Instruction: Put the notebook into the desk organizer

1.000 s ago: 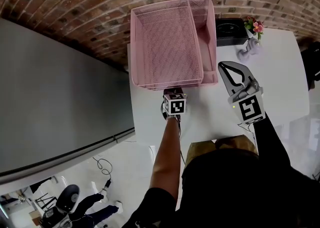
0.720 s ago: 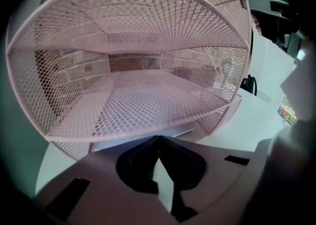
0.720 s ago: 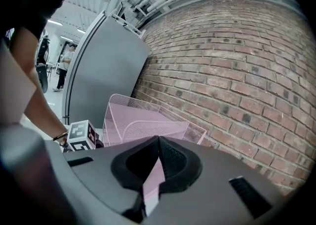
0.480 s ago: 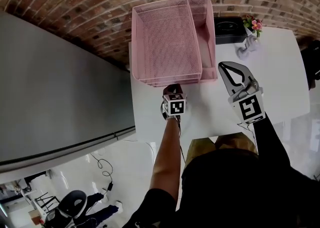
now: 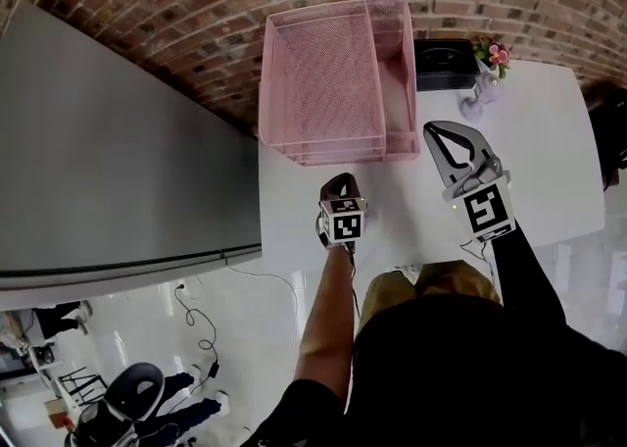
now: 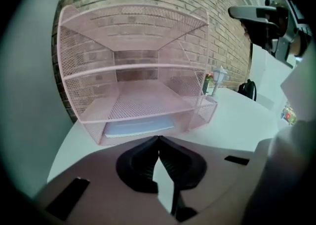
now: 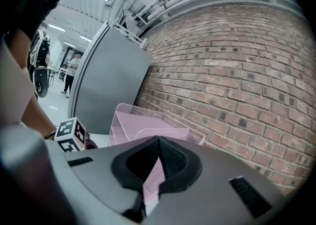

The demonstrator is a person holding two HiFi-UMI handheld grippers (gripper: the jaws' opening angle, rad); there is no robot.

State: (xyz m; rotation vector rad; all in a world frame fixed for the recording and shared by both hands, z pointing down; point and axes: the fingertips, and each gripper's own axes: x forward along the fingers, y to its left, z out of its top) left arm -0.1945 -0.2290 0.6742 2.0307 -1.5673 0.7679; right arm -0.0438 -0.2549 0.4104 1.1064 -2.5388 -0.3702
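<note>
While the notebook (image 6: 138, 127) lay in the organizer (image 6: 133, 73), bottom tier, my left fingers (image 6: 142, 165) and right fingers (image 7: 173, 160) hung clenched, clear of it.

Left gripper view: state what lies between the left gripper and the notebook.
Between left gripper and notebook: only bare white table and the pink organizer's front rim, as the head view confirms.
</note>
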